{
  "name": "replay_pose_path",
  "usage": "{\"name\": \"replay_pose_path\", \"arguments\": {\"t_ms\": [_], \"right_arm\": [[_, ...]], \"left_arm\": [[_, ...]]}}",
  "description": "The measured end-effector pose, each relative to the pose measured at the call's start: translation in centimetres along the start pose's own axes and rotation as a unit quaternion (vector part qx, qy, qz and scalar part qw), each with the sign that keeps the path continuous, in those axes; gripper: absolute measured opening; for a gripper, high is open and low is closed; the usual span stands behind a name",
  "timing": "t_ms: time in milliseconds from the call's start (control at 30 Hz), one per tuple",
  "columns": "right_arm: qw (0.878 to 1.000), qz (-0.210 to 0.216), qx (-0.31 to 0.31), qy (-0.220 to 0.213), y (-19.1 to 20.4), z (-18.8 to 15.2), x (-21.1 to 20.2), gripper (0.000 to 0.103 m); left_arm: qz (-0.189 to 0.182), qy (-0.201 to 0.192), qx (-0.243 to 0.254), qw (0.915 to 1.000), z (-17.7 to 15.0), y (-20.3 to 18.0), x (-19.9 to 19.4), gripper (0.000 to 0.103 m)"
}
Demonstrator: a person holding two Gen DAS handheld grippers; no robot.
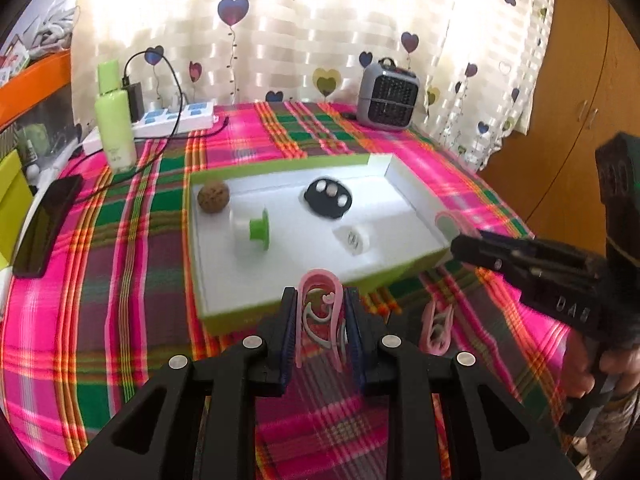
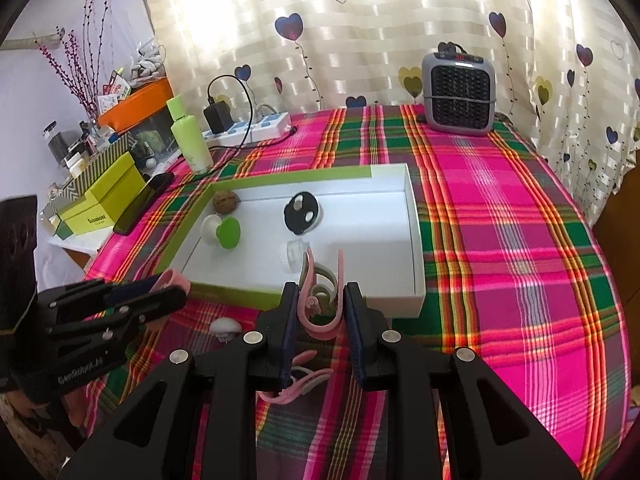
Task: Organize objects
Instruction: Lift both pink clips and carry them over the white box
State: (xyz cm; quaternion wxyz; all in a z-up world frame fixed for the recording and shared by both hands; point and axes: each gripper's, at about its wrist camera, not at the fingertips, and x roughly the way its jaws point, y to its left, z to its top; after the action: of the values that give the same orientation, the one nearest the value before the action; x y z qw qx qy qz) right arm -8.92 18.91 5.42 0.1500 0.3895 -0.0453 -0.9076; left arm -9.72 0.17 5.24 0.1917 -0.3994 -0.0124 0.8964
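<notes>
Pink clip (image 1: 322,308) in left gripper (image 1: 321,310)

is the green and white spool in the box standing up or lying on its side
On its side. The spool lies in the white box with its green flange standing on edge, near the walnut.

Plaid-clothed table (image 2: 500,240) bearing box (image 2: 416,240), heater (image 2: 460,94)

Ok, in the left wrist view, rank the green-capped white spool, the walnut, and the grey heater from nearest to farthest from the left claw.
1. Green-capped white spool, in the box's near-left part, just beyond the left claw, which is shut on a pink clip.
2. Walnut, in the box's far-left corner.
3. Grey heater, at the table's far edge by the curtain, right of centre.
</notes>
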Motion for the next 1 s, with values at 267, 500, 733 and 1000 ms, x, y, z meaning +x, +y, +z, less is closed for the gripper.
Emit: {"name": "replay_pose_path", "arguments": {"t_ms": [267,500,733,1000], "right_arm": [[1.0,0.001,0.0,-0.002,-0.5,1.7,0.7,0.024],[1.0,-0.007,-0.01,-0.002,-1.0,3.7,2.2,0.024],[1.0,-0.003,-0.008,0.011,-1.8,5.4,5.0,0.024],[0.999,-0.004,-0.005,0.033,-2.7,6.3,7.9,0.024]], "left_arm": [[-0.007,-0.003,-0.016,0.9998,3.2,0.4,1.6,0.021],[-0.009,-0.001,-0.023,0.9997,5.3,0.5,3.7,0.021],[-0.008,0.011,-0.044,0.999,7.2,1.1,6.7,0.021],[-0.003,0.025,-0.057,0.9981,8.2,1.9,9.6,0.021]]}}
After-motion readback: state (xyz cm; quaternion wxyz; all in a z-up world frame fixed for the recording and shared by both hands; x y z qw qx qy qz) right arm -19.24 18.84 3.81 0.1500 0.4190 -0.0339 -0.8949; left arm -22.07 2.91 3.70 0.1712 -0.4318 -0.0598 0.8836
